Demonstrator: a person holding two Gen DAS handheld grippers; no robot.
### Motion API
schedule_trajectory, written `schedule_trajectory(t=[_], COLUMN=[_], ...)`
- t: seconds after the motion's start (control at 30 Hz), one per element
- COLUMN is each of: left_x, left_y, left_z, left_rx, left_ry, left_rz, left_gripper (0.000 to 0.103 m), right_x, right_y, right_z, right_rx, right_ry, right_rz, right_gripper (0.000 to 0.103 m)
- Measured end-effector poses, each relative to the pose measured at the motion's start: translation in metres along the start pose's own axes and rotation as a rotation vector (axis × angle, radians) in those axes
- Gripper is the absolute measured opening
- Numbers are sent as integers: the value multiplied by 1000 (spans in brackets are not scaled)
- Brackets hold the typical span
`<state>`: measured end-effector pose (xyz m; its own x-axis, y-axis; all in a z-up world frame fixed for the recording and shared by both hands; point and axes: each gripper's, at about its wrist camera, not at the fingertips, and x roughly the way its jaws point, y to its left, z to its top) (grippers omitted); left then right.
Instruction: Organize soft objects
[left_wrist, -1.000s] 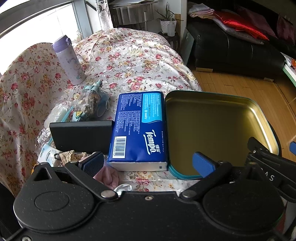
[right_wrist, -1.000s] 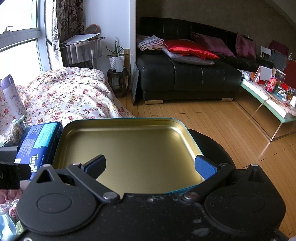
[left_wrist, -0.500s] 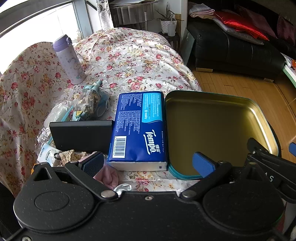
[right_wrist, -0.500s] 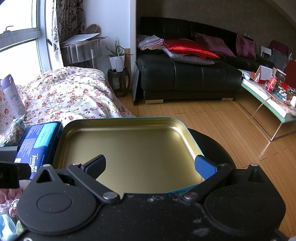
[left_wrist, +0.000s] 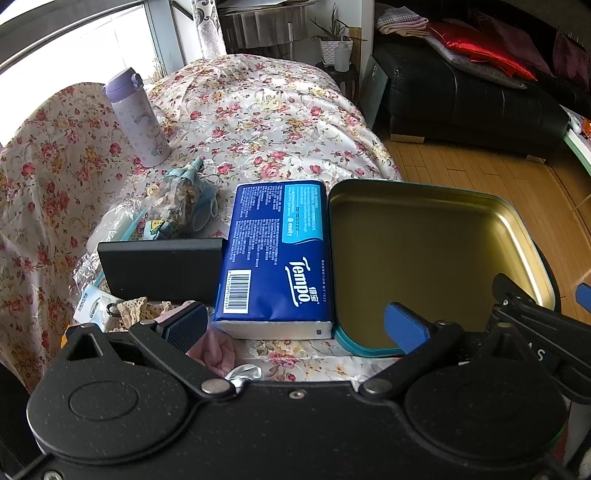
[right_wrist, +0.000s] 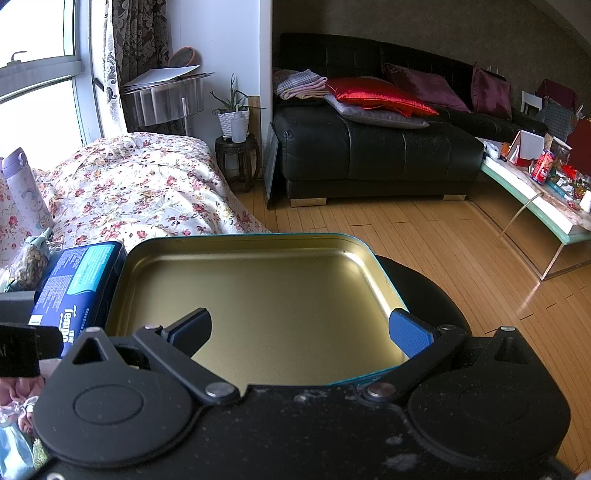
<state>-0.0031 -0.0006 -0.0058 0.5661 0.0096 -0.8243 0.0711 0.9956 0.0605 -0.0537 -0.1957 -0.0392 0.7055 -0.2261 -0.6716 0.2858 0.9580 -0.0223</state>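
Left wrist view: the left gripper (left_wrist: 295, 325) hangs wide open and empty, unmoved over the past second, above a blue Tempo tissue pack (left_wrist: 277, 251) lying against the left wall of an empty gold tin (left_wrist: 524, 236). A pink cloth (left_wrist: 218, 350) sits near, beneath its left finger.

Right wrist view: the right gripper (right_wrist: 301, 330), equally spread and empty, holds over the tin (right_wrist: 236, 240). Nothing has shifted; sorting appears not yet begun.

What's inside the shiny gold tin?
Nothing: the tin shows only its bare gold floor. The nearest strip of floor is hidden behind the right gripper, whose open fingers hang over it.
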Motion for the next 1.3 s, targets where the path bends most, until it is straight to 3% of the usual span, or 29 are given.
schedule_trajectory(t=[0.77, 0.93, 1.13, 1.3], left_x=[-4, -20, -40, -48], left_y=[3, 33, 92, 139], left_z=[-2, 0, 2, -7], left_rx=[-15, -67, -147, -210], left_ry=[-17, -68, -117, -117], left_rz=[-9, -11, 38, 64], left_gripper=[99, 99, 99, 99], right_x=[1, -3, -10, -15], right_y=[1, 3, 6, 9], right_z=[-2, -2, -4, -5], right_rx=[-1, -5, -26, -52], right_ry=[5, -11, -35, -44], right_rz=[-5, -5, -8, -10], right_gripper=[103, 103, 103, 103])
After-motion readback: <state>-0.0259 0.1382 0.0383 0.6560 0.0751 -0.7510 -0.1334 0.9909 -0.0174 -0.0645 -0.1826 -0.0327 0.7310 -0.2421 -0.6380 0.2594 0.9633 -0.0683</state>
